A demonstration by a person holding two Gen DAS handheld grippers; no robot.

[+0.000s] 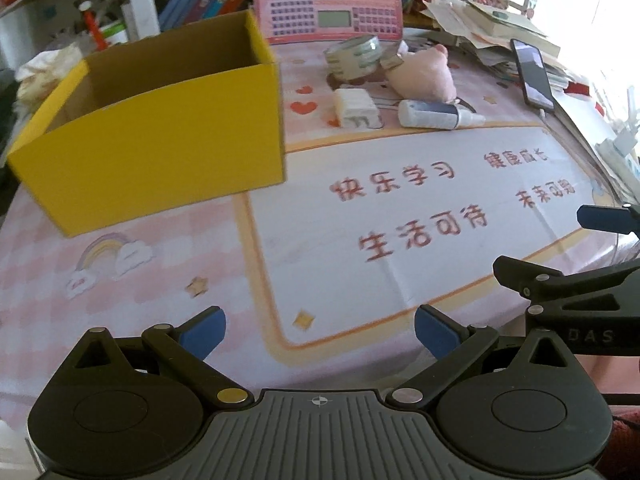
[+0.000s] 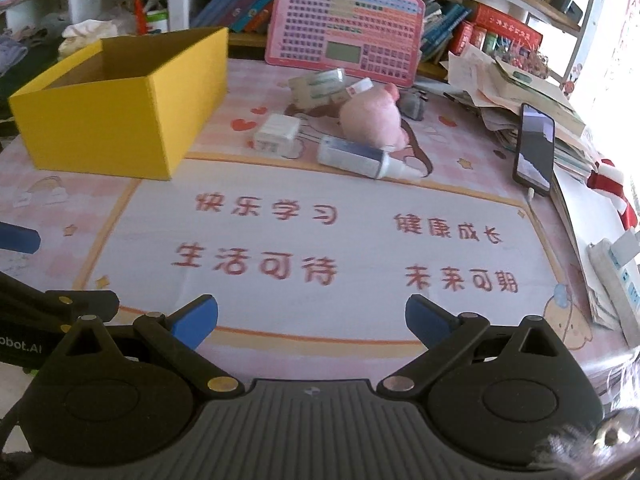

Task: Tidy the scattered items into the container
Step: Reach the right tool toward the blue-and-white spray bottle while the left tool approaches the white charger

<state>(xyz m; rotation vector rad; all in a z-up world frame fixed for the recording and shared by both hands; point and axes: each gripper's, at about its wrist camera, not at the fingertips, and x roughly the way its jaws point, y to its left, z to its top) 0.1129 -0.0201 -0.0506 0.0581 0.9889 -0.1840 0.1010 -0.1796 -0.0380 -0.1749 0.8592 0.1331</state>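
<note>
An open yellow cardboard box [image 1: 160, 128] [image 2: 116, 120] stands at the back left of the desk mat, and what shows of its inside looks empty. To its right lie a pink plush pig [image 1: 420, 74] [image 2: 372, 120], a white charger plug [image 1: 356, 106] [image 2: 276, 134], a white-and-blue squeeze bottle [image 1: 436, 114] [image 2: 356, 158] on its side, and a roll of tape [image 1: 352, 54] [image 2: 320, 84]. My left gripper [image 1: 320, 330] hovers open over the near mat, holding nothing. My right gripper [image 2: 312, 320] is open and empty too, well short of the items.
A pink keyboard toy [image 2: 344, 26] leans against the back shelf of books. A phone [image 2: 536, 148] with a cable rests on a paper stack [image 2: 516, 96] at the right. The printed desk mat [image 2: 320, 240] covers the table. The right gripper's body [image 1: 580, 292] shows at the left view's right edge.
</note>
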